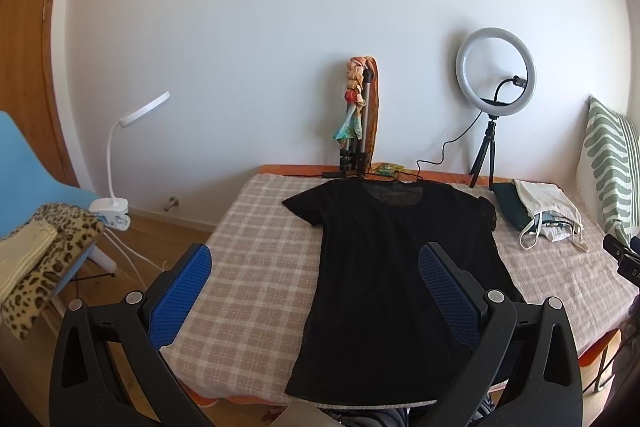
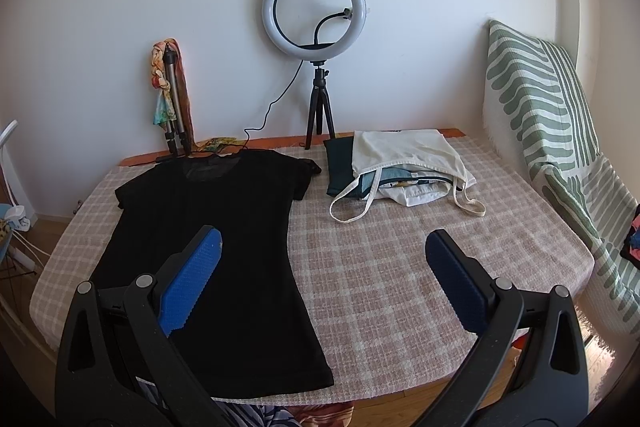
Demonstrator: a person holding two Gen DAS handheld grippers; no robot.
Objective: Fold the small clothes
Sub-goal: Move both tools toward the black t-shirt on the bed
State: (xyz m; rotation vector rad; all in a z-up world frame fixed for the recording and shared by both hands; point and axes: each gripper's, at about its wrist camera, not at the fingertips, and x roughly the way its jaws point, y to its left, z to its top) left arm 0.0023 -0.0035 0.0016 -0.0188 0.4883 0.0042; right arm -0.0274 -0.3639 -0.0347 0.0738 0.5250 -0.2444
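**Black T-shirt lies flat as both tongs hang wide apart above the table**

A black T-shirt (image 1: 400, 267) lies spread flat, unfolded, on a checked cloth (image 1: 256, 267) that covers the table, its neck toward the white wall and its hem at the near edge. The left gripper (image 1: 314, 267) hangs over the shirt's left half with its blue pads (image 1: 184, 291) spread wide and nothing between them; the right gripper (image 2: 322, 263) is likewise agape and empty, its left pad over the shirt, its right pad over bare cloth.

Only the left view takes in the blue chair (image 1: 28, 167) draped with a leopard-print fabric (image 1: 52, 259), and the white clip lamp (image 1: 120, 163) by the wooden floor. Only the right view shows in full the white tote bag (image 2: 408, 159) with folded clothes spilling from its mouth, lying on the cloth just right of the shirt's sleeve, and the long striped cushion (image 2: 552, 131) along the table's right edge.

At the back edge stand a ring light (image 2: 314, 7) on a small tripod and a folded tripod (image 2: 174, 99) wrapped in a scarf. Open checked cloth lies to the shirt's left and in the near right quarter.
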